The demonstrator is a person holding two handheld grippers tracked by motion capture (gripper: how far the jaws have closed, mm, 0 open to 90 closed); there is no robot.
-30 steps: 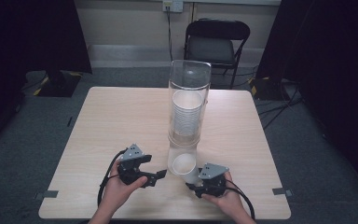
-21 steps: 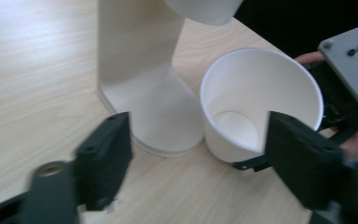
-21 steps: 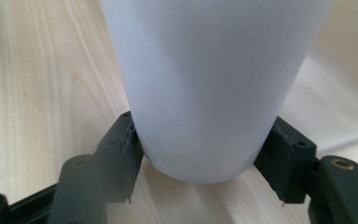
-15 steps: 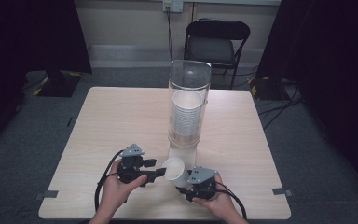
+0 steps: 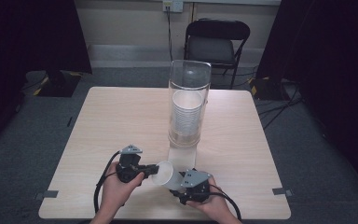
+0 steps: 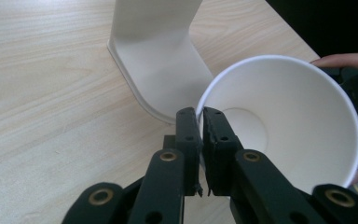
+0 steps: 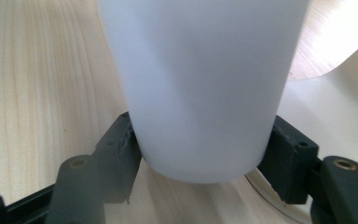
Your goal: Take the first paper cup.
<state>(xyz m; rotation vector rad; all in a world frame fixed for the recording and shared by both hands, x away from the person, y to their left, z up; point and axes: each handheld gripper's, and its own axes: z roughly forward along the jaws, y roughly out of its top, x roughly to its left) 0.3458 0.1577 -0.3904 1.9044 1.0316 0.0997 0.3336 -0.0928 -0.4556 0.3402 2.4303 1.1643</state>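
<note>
A white paper cup [image 5: 168, 175] lies tilted between my two grippers near the table's front edge, its mouth toward the left gripper. My left gripper [image 5: 152, 170] is shut on the cup's rim [image 6: 200, 108], one pad inside and one outside. My right gripper [image 5: 177, 184] has the cup's base [image 7: 200, 84] between its jaws. Those jaws have just been opening, but both pads [image 7: 121, 144] still lie against the cup's sides. Behind stands the clear tube dispenser [image 5: 189, 102] with a stack of cups inside.
The dispenser's white foot [image 6: 158, 60] rests on the wooden table [image 5: 121, 116] just beyond the cup. A black folding chair [image 5: 216, 44] stands past the far edge. Dark curtains hang at both sides.
The right gripper has carried the cup leftward from in front of the dispenser toward the left gripper. The left jaws have closed on the cup's rim.
</note>
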